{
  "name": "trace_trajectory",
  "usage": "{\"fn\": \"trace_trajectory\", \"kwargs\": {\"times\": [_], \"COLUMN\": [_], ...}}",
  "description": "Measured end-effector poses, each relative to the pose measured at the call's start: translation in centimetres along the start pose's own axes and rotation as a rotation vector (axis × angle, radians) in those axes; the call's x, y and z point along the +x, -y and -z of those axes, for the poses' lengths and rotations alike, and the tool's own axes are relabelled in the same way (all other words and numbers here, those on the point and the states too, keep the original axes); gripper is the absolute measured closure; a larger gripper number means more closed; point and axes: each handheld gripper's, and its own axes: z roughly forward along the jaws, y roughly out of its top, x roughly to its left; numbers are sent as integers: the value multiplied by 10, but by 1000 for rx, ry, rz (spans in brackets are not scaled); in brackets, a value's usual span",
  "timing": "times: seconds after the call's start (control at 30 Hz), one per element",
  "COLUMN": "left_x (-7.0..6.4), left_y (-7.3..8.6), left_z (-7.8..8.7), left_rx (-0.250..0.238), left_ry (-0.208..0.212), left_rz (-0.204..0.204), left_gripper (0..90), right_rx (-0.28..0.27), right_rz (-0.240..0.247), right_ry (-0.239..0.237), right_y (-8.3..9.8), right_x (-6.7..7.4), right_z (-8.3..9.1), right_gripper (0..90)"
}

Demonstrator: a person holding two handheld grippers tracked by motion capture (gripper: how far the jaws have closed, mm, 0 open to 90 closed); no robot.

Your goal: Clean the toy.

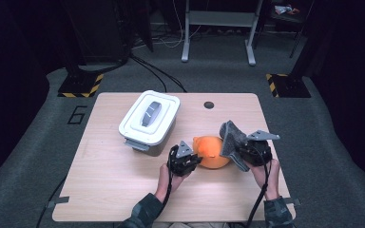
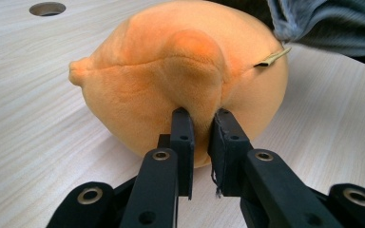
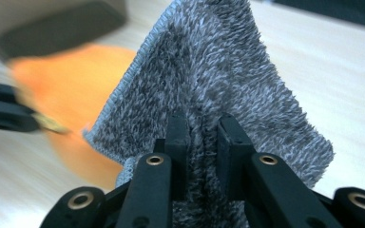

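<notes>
High view, my left tongs (image 1: 196,159): closed on a fold of the orange plush toy (image 1: 212,151), which lies on the surface (image 1: 104,180) directly ahead of them.
High view, my right tongs (image 1: 235,148): clamped on the grey towel (image 1: 233,137), which hangs just to the toy's right, touching it.
High view, container: a white lidded box (image 1: 148,121) stands beyond my left tongs, well apart from them.
Left gripper view, my left tongs (image 2: 202,128): both pads pinch a raised plush ridge of the toy; the toy rests on the surface with the towel's edge (image 2: 328,23) at its far right.
Right gripper view, my right tongs (image 3: 203,135): pads gripping the towel's (image 3: 218,76) pile; the toy (image 3: 76,90) shows blurred, to the left behind it.
</notes>
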Motion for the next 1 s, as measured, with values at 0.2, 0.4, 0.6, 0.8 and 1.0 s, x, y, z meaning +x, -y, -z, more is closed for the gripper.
{"fn": "trace_trajectory", "kwargs": {"times": [0.2,0.4,0.6,0.8,1.0], "left_x": [0,-2,0,1,1], "left_y": [0,0,0,2,1], "left_z": [0,-1,0,-1,-1], "left_rx": [-2,-7,-4,0,2], "left_ry": [-1,-3,-1,1,2], "left_rz": [-1,-1,3,5,14], "left_gripper": [802,802,802,804,805], "right_rx": [-34,-16,-1,16,20], "right_rz": [60,99,92,131,162], "right_ry": [-99,-155,-187,-153,-114], "right_y": [-21,-29,-29,-25,-23], "right_x": [29,48,57,63,65], "right_z": [5,-13,-28,-36,-34], "right_gripper": [767,766,765,768,775]}}
